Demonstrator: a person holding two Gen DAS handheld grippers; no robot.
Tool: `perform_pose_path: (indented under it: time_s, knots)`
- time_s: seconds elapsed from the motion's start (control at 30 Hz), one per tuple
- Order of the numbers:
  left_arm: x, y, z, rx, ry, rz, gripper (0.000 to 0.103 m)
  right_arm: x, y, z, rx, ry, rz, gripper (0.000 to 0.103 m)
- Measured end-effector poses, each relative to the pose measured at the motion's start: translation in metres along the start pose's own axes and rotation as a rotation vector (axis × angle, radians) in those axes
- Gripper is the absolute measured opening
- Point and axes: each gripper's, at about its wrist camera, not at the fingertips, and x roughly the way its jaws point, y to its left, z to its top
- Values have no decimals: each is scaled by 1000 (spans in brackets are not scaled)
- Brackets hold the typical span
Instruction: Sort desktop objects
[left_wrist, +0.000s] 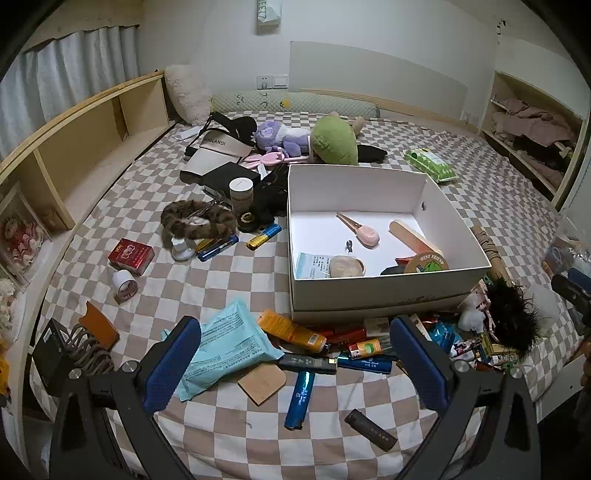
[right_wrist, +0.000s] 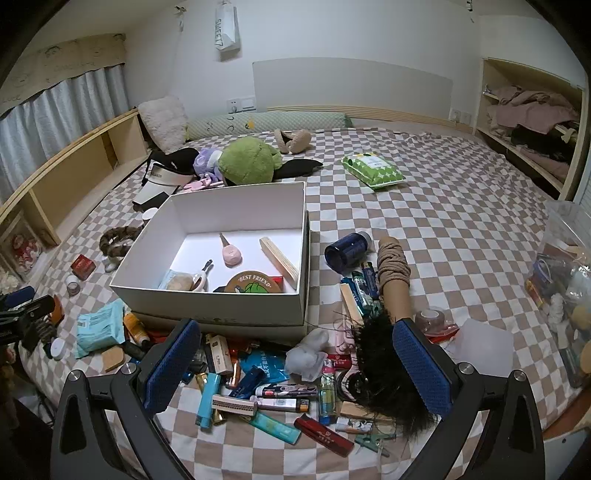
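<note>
Nearest to my left claw (left_wrist: 295, 363), which is spread wide and holds nothing, lie a light blue packet (left_wrist: 225, 347), a blue lighter (left_wrist: 300, 399) and a dark lighter (left_wrist: 370, 430) on the checkered bed (left_wrist: 207, 291). My right claw (right_wrist: 297, 369) is also spread wide and empty above a heap of lighters (right_wrist: 258, 391) and a black feathery thing (right_wrist: 388, 369). Just behind both heaps I see the white box (right_wrist: 210, 302), open on the bed, with a pink key-shaped item (right_wrist: 231, 253), a wooden stick (right_wrist: 279, 260) and a round "BEST FRIEND" tin (right_wrist: 255, 286) already inside it.
</note>
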Motion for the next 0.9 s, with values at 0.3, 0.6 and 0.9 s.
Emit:
perform_pose_path:
  time_s: [0.3,0.6,0.9]
  knots:
    - [-5,-1,0,20,-3,4,103,-1,1,-4,0,-6,5,103]
    - [-5,-4,1,35,3,4,103,-2,4,-6,-3,-7,7,103]
    - [-4,-6,0,40,4,-1,103,1,3,-1,-12,4,12,103]
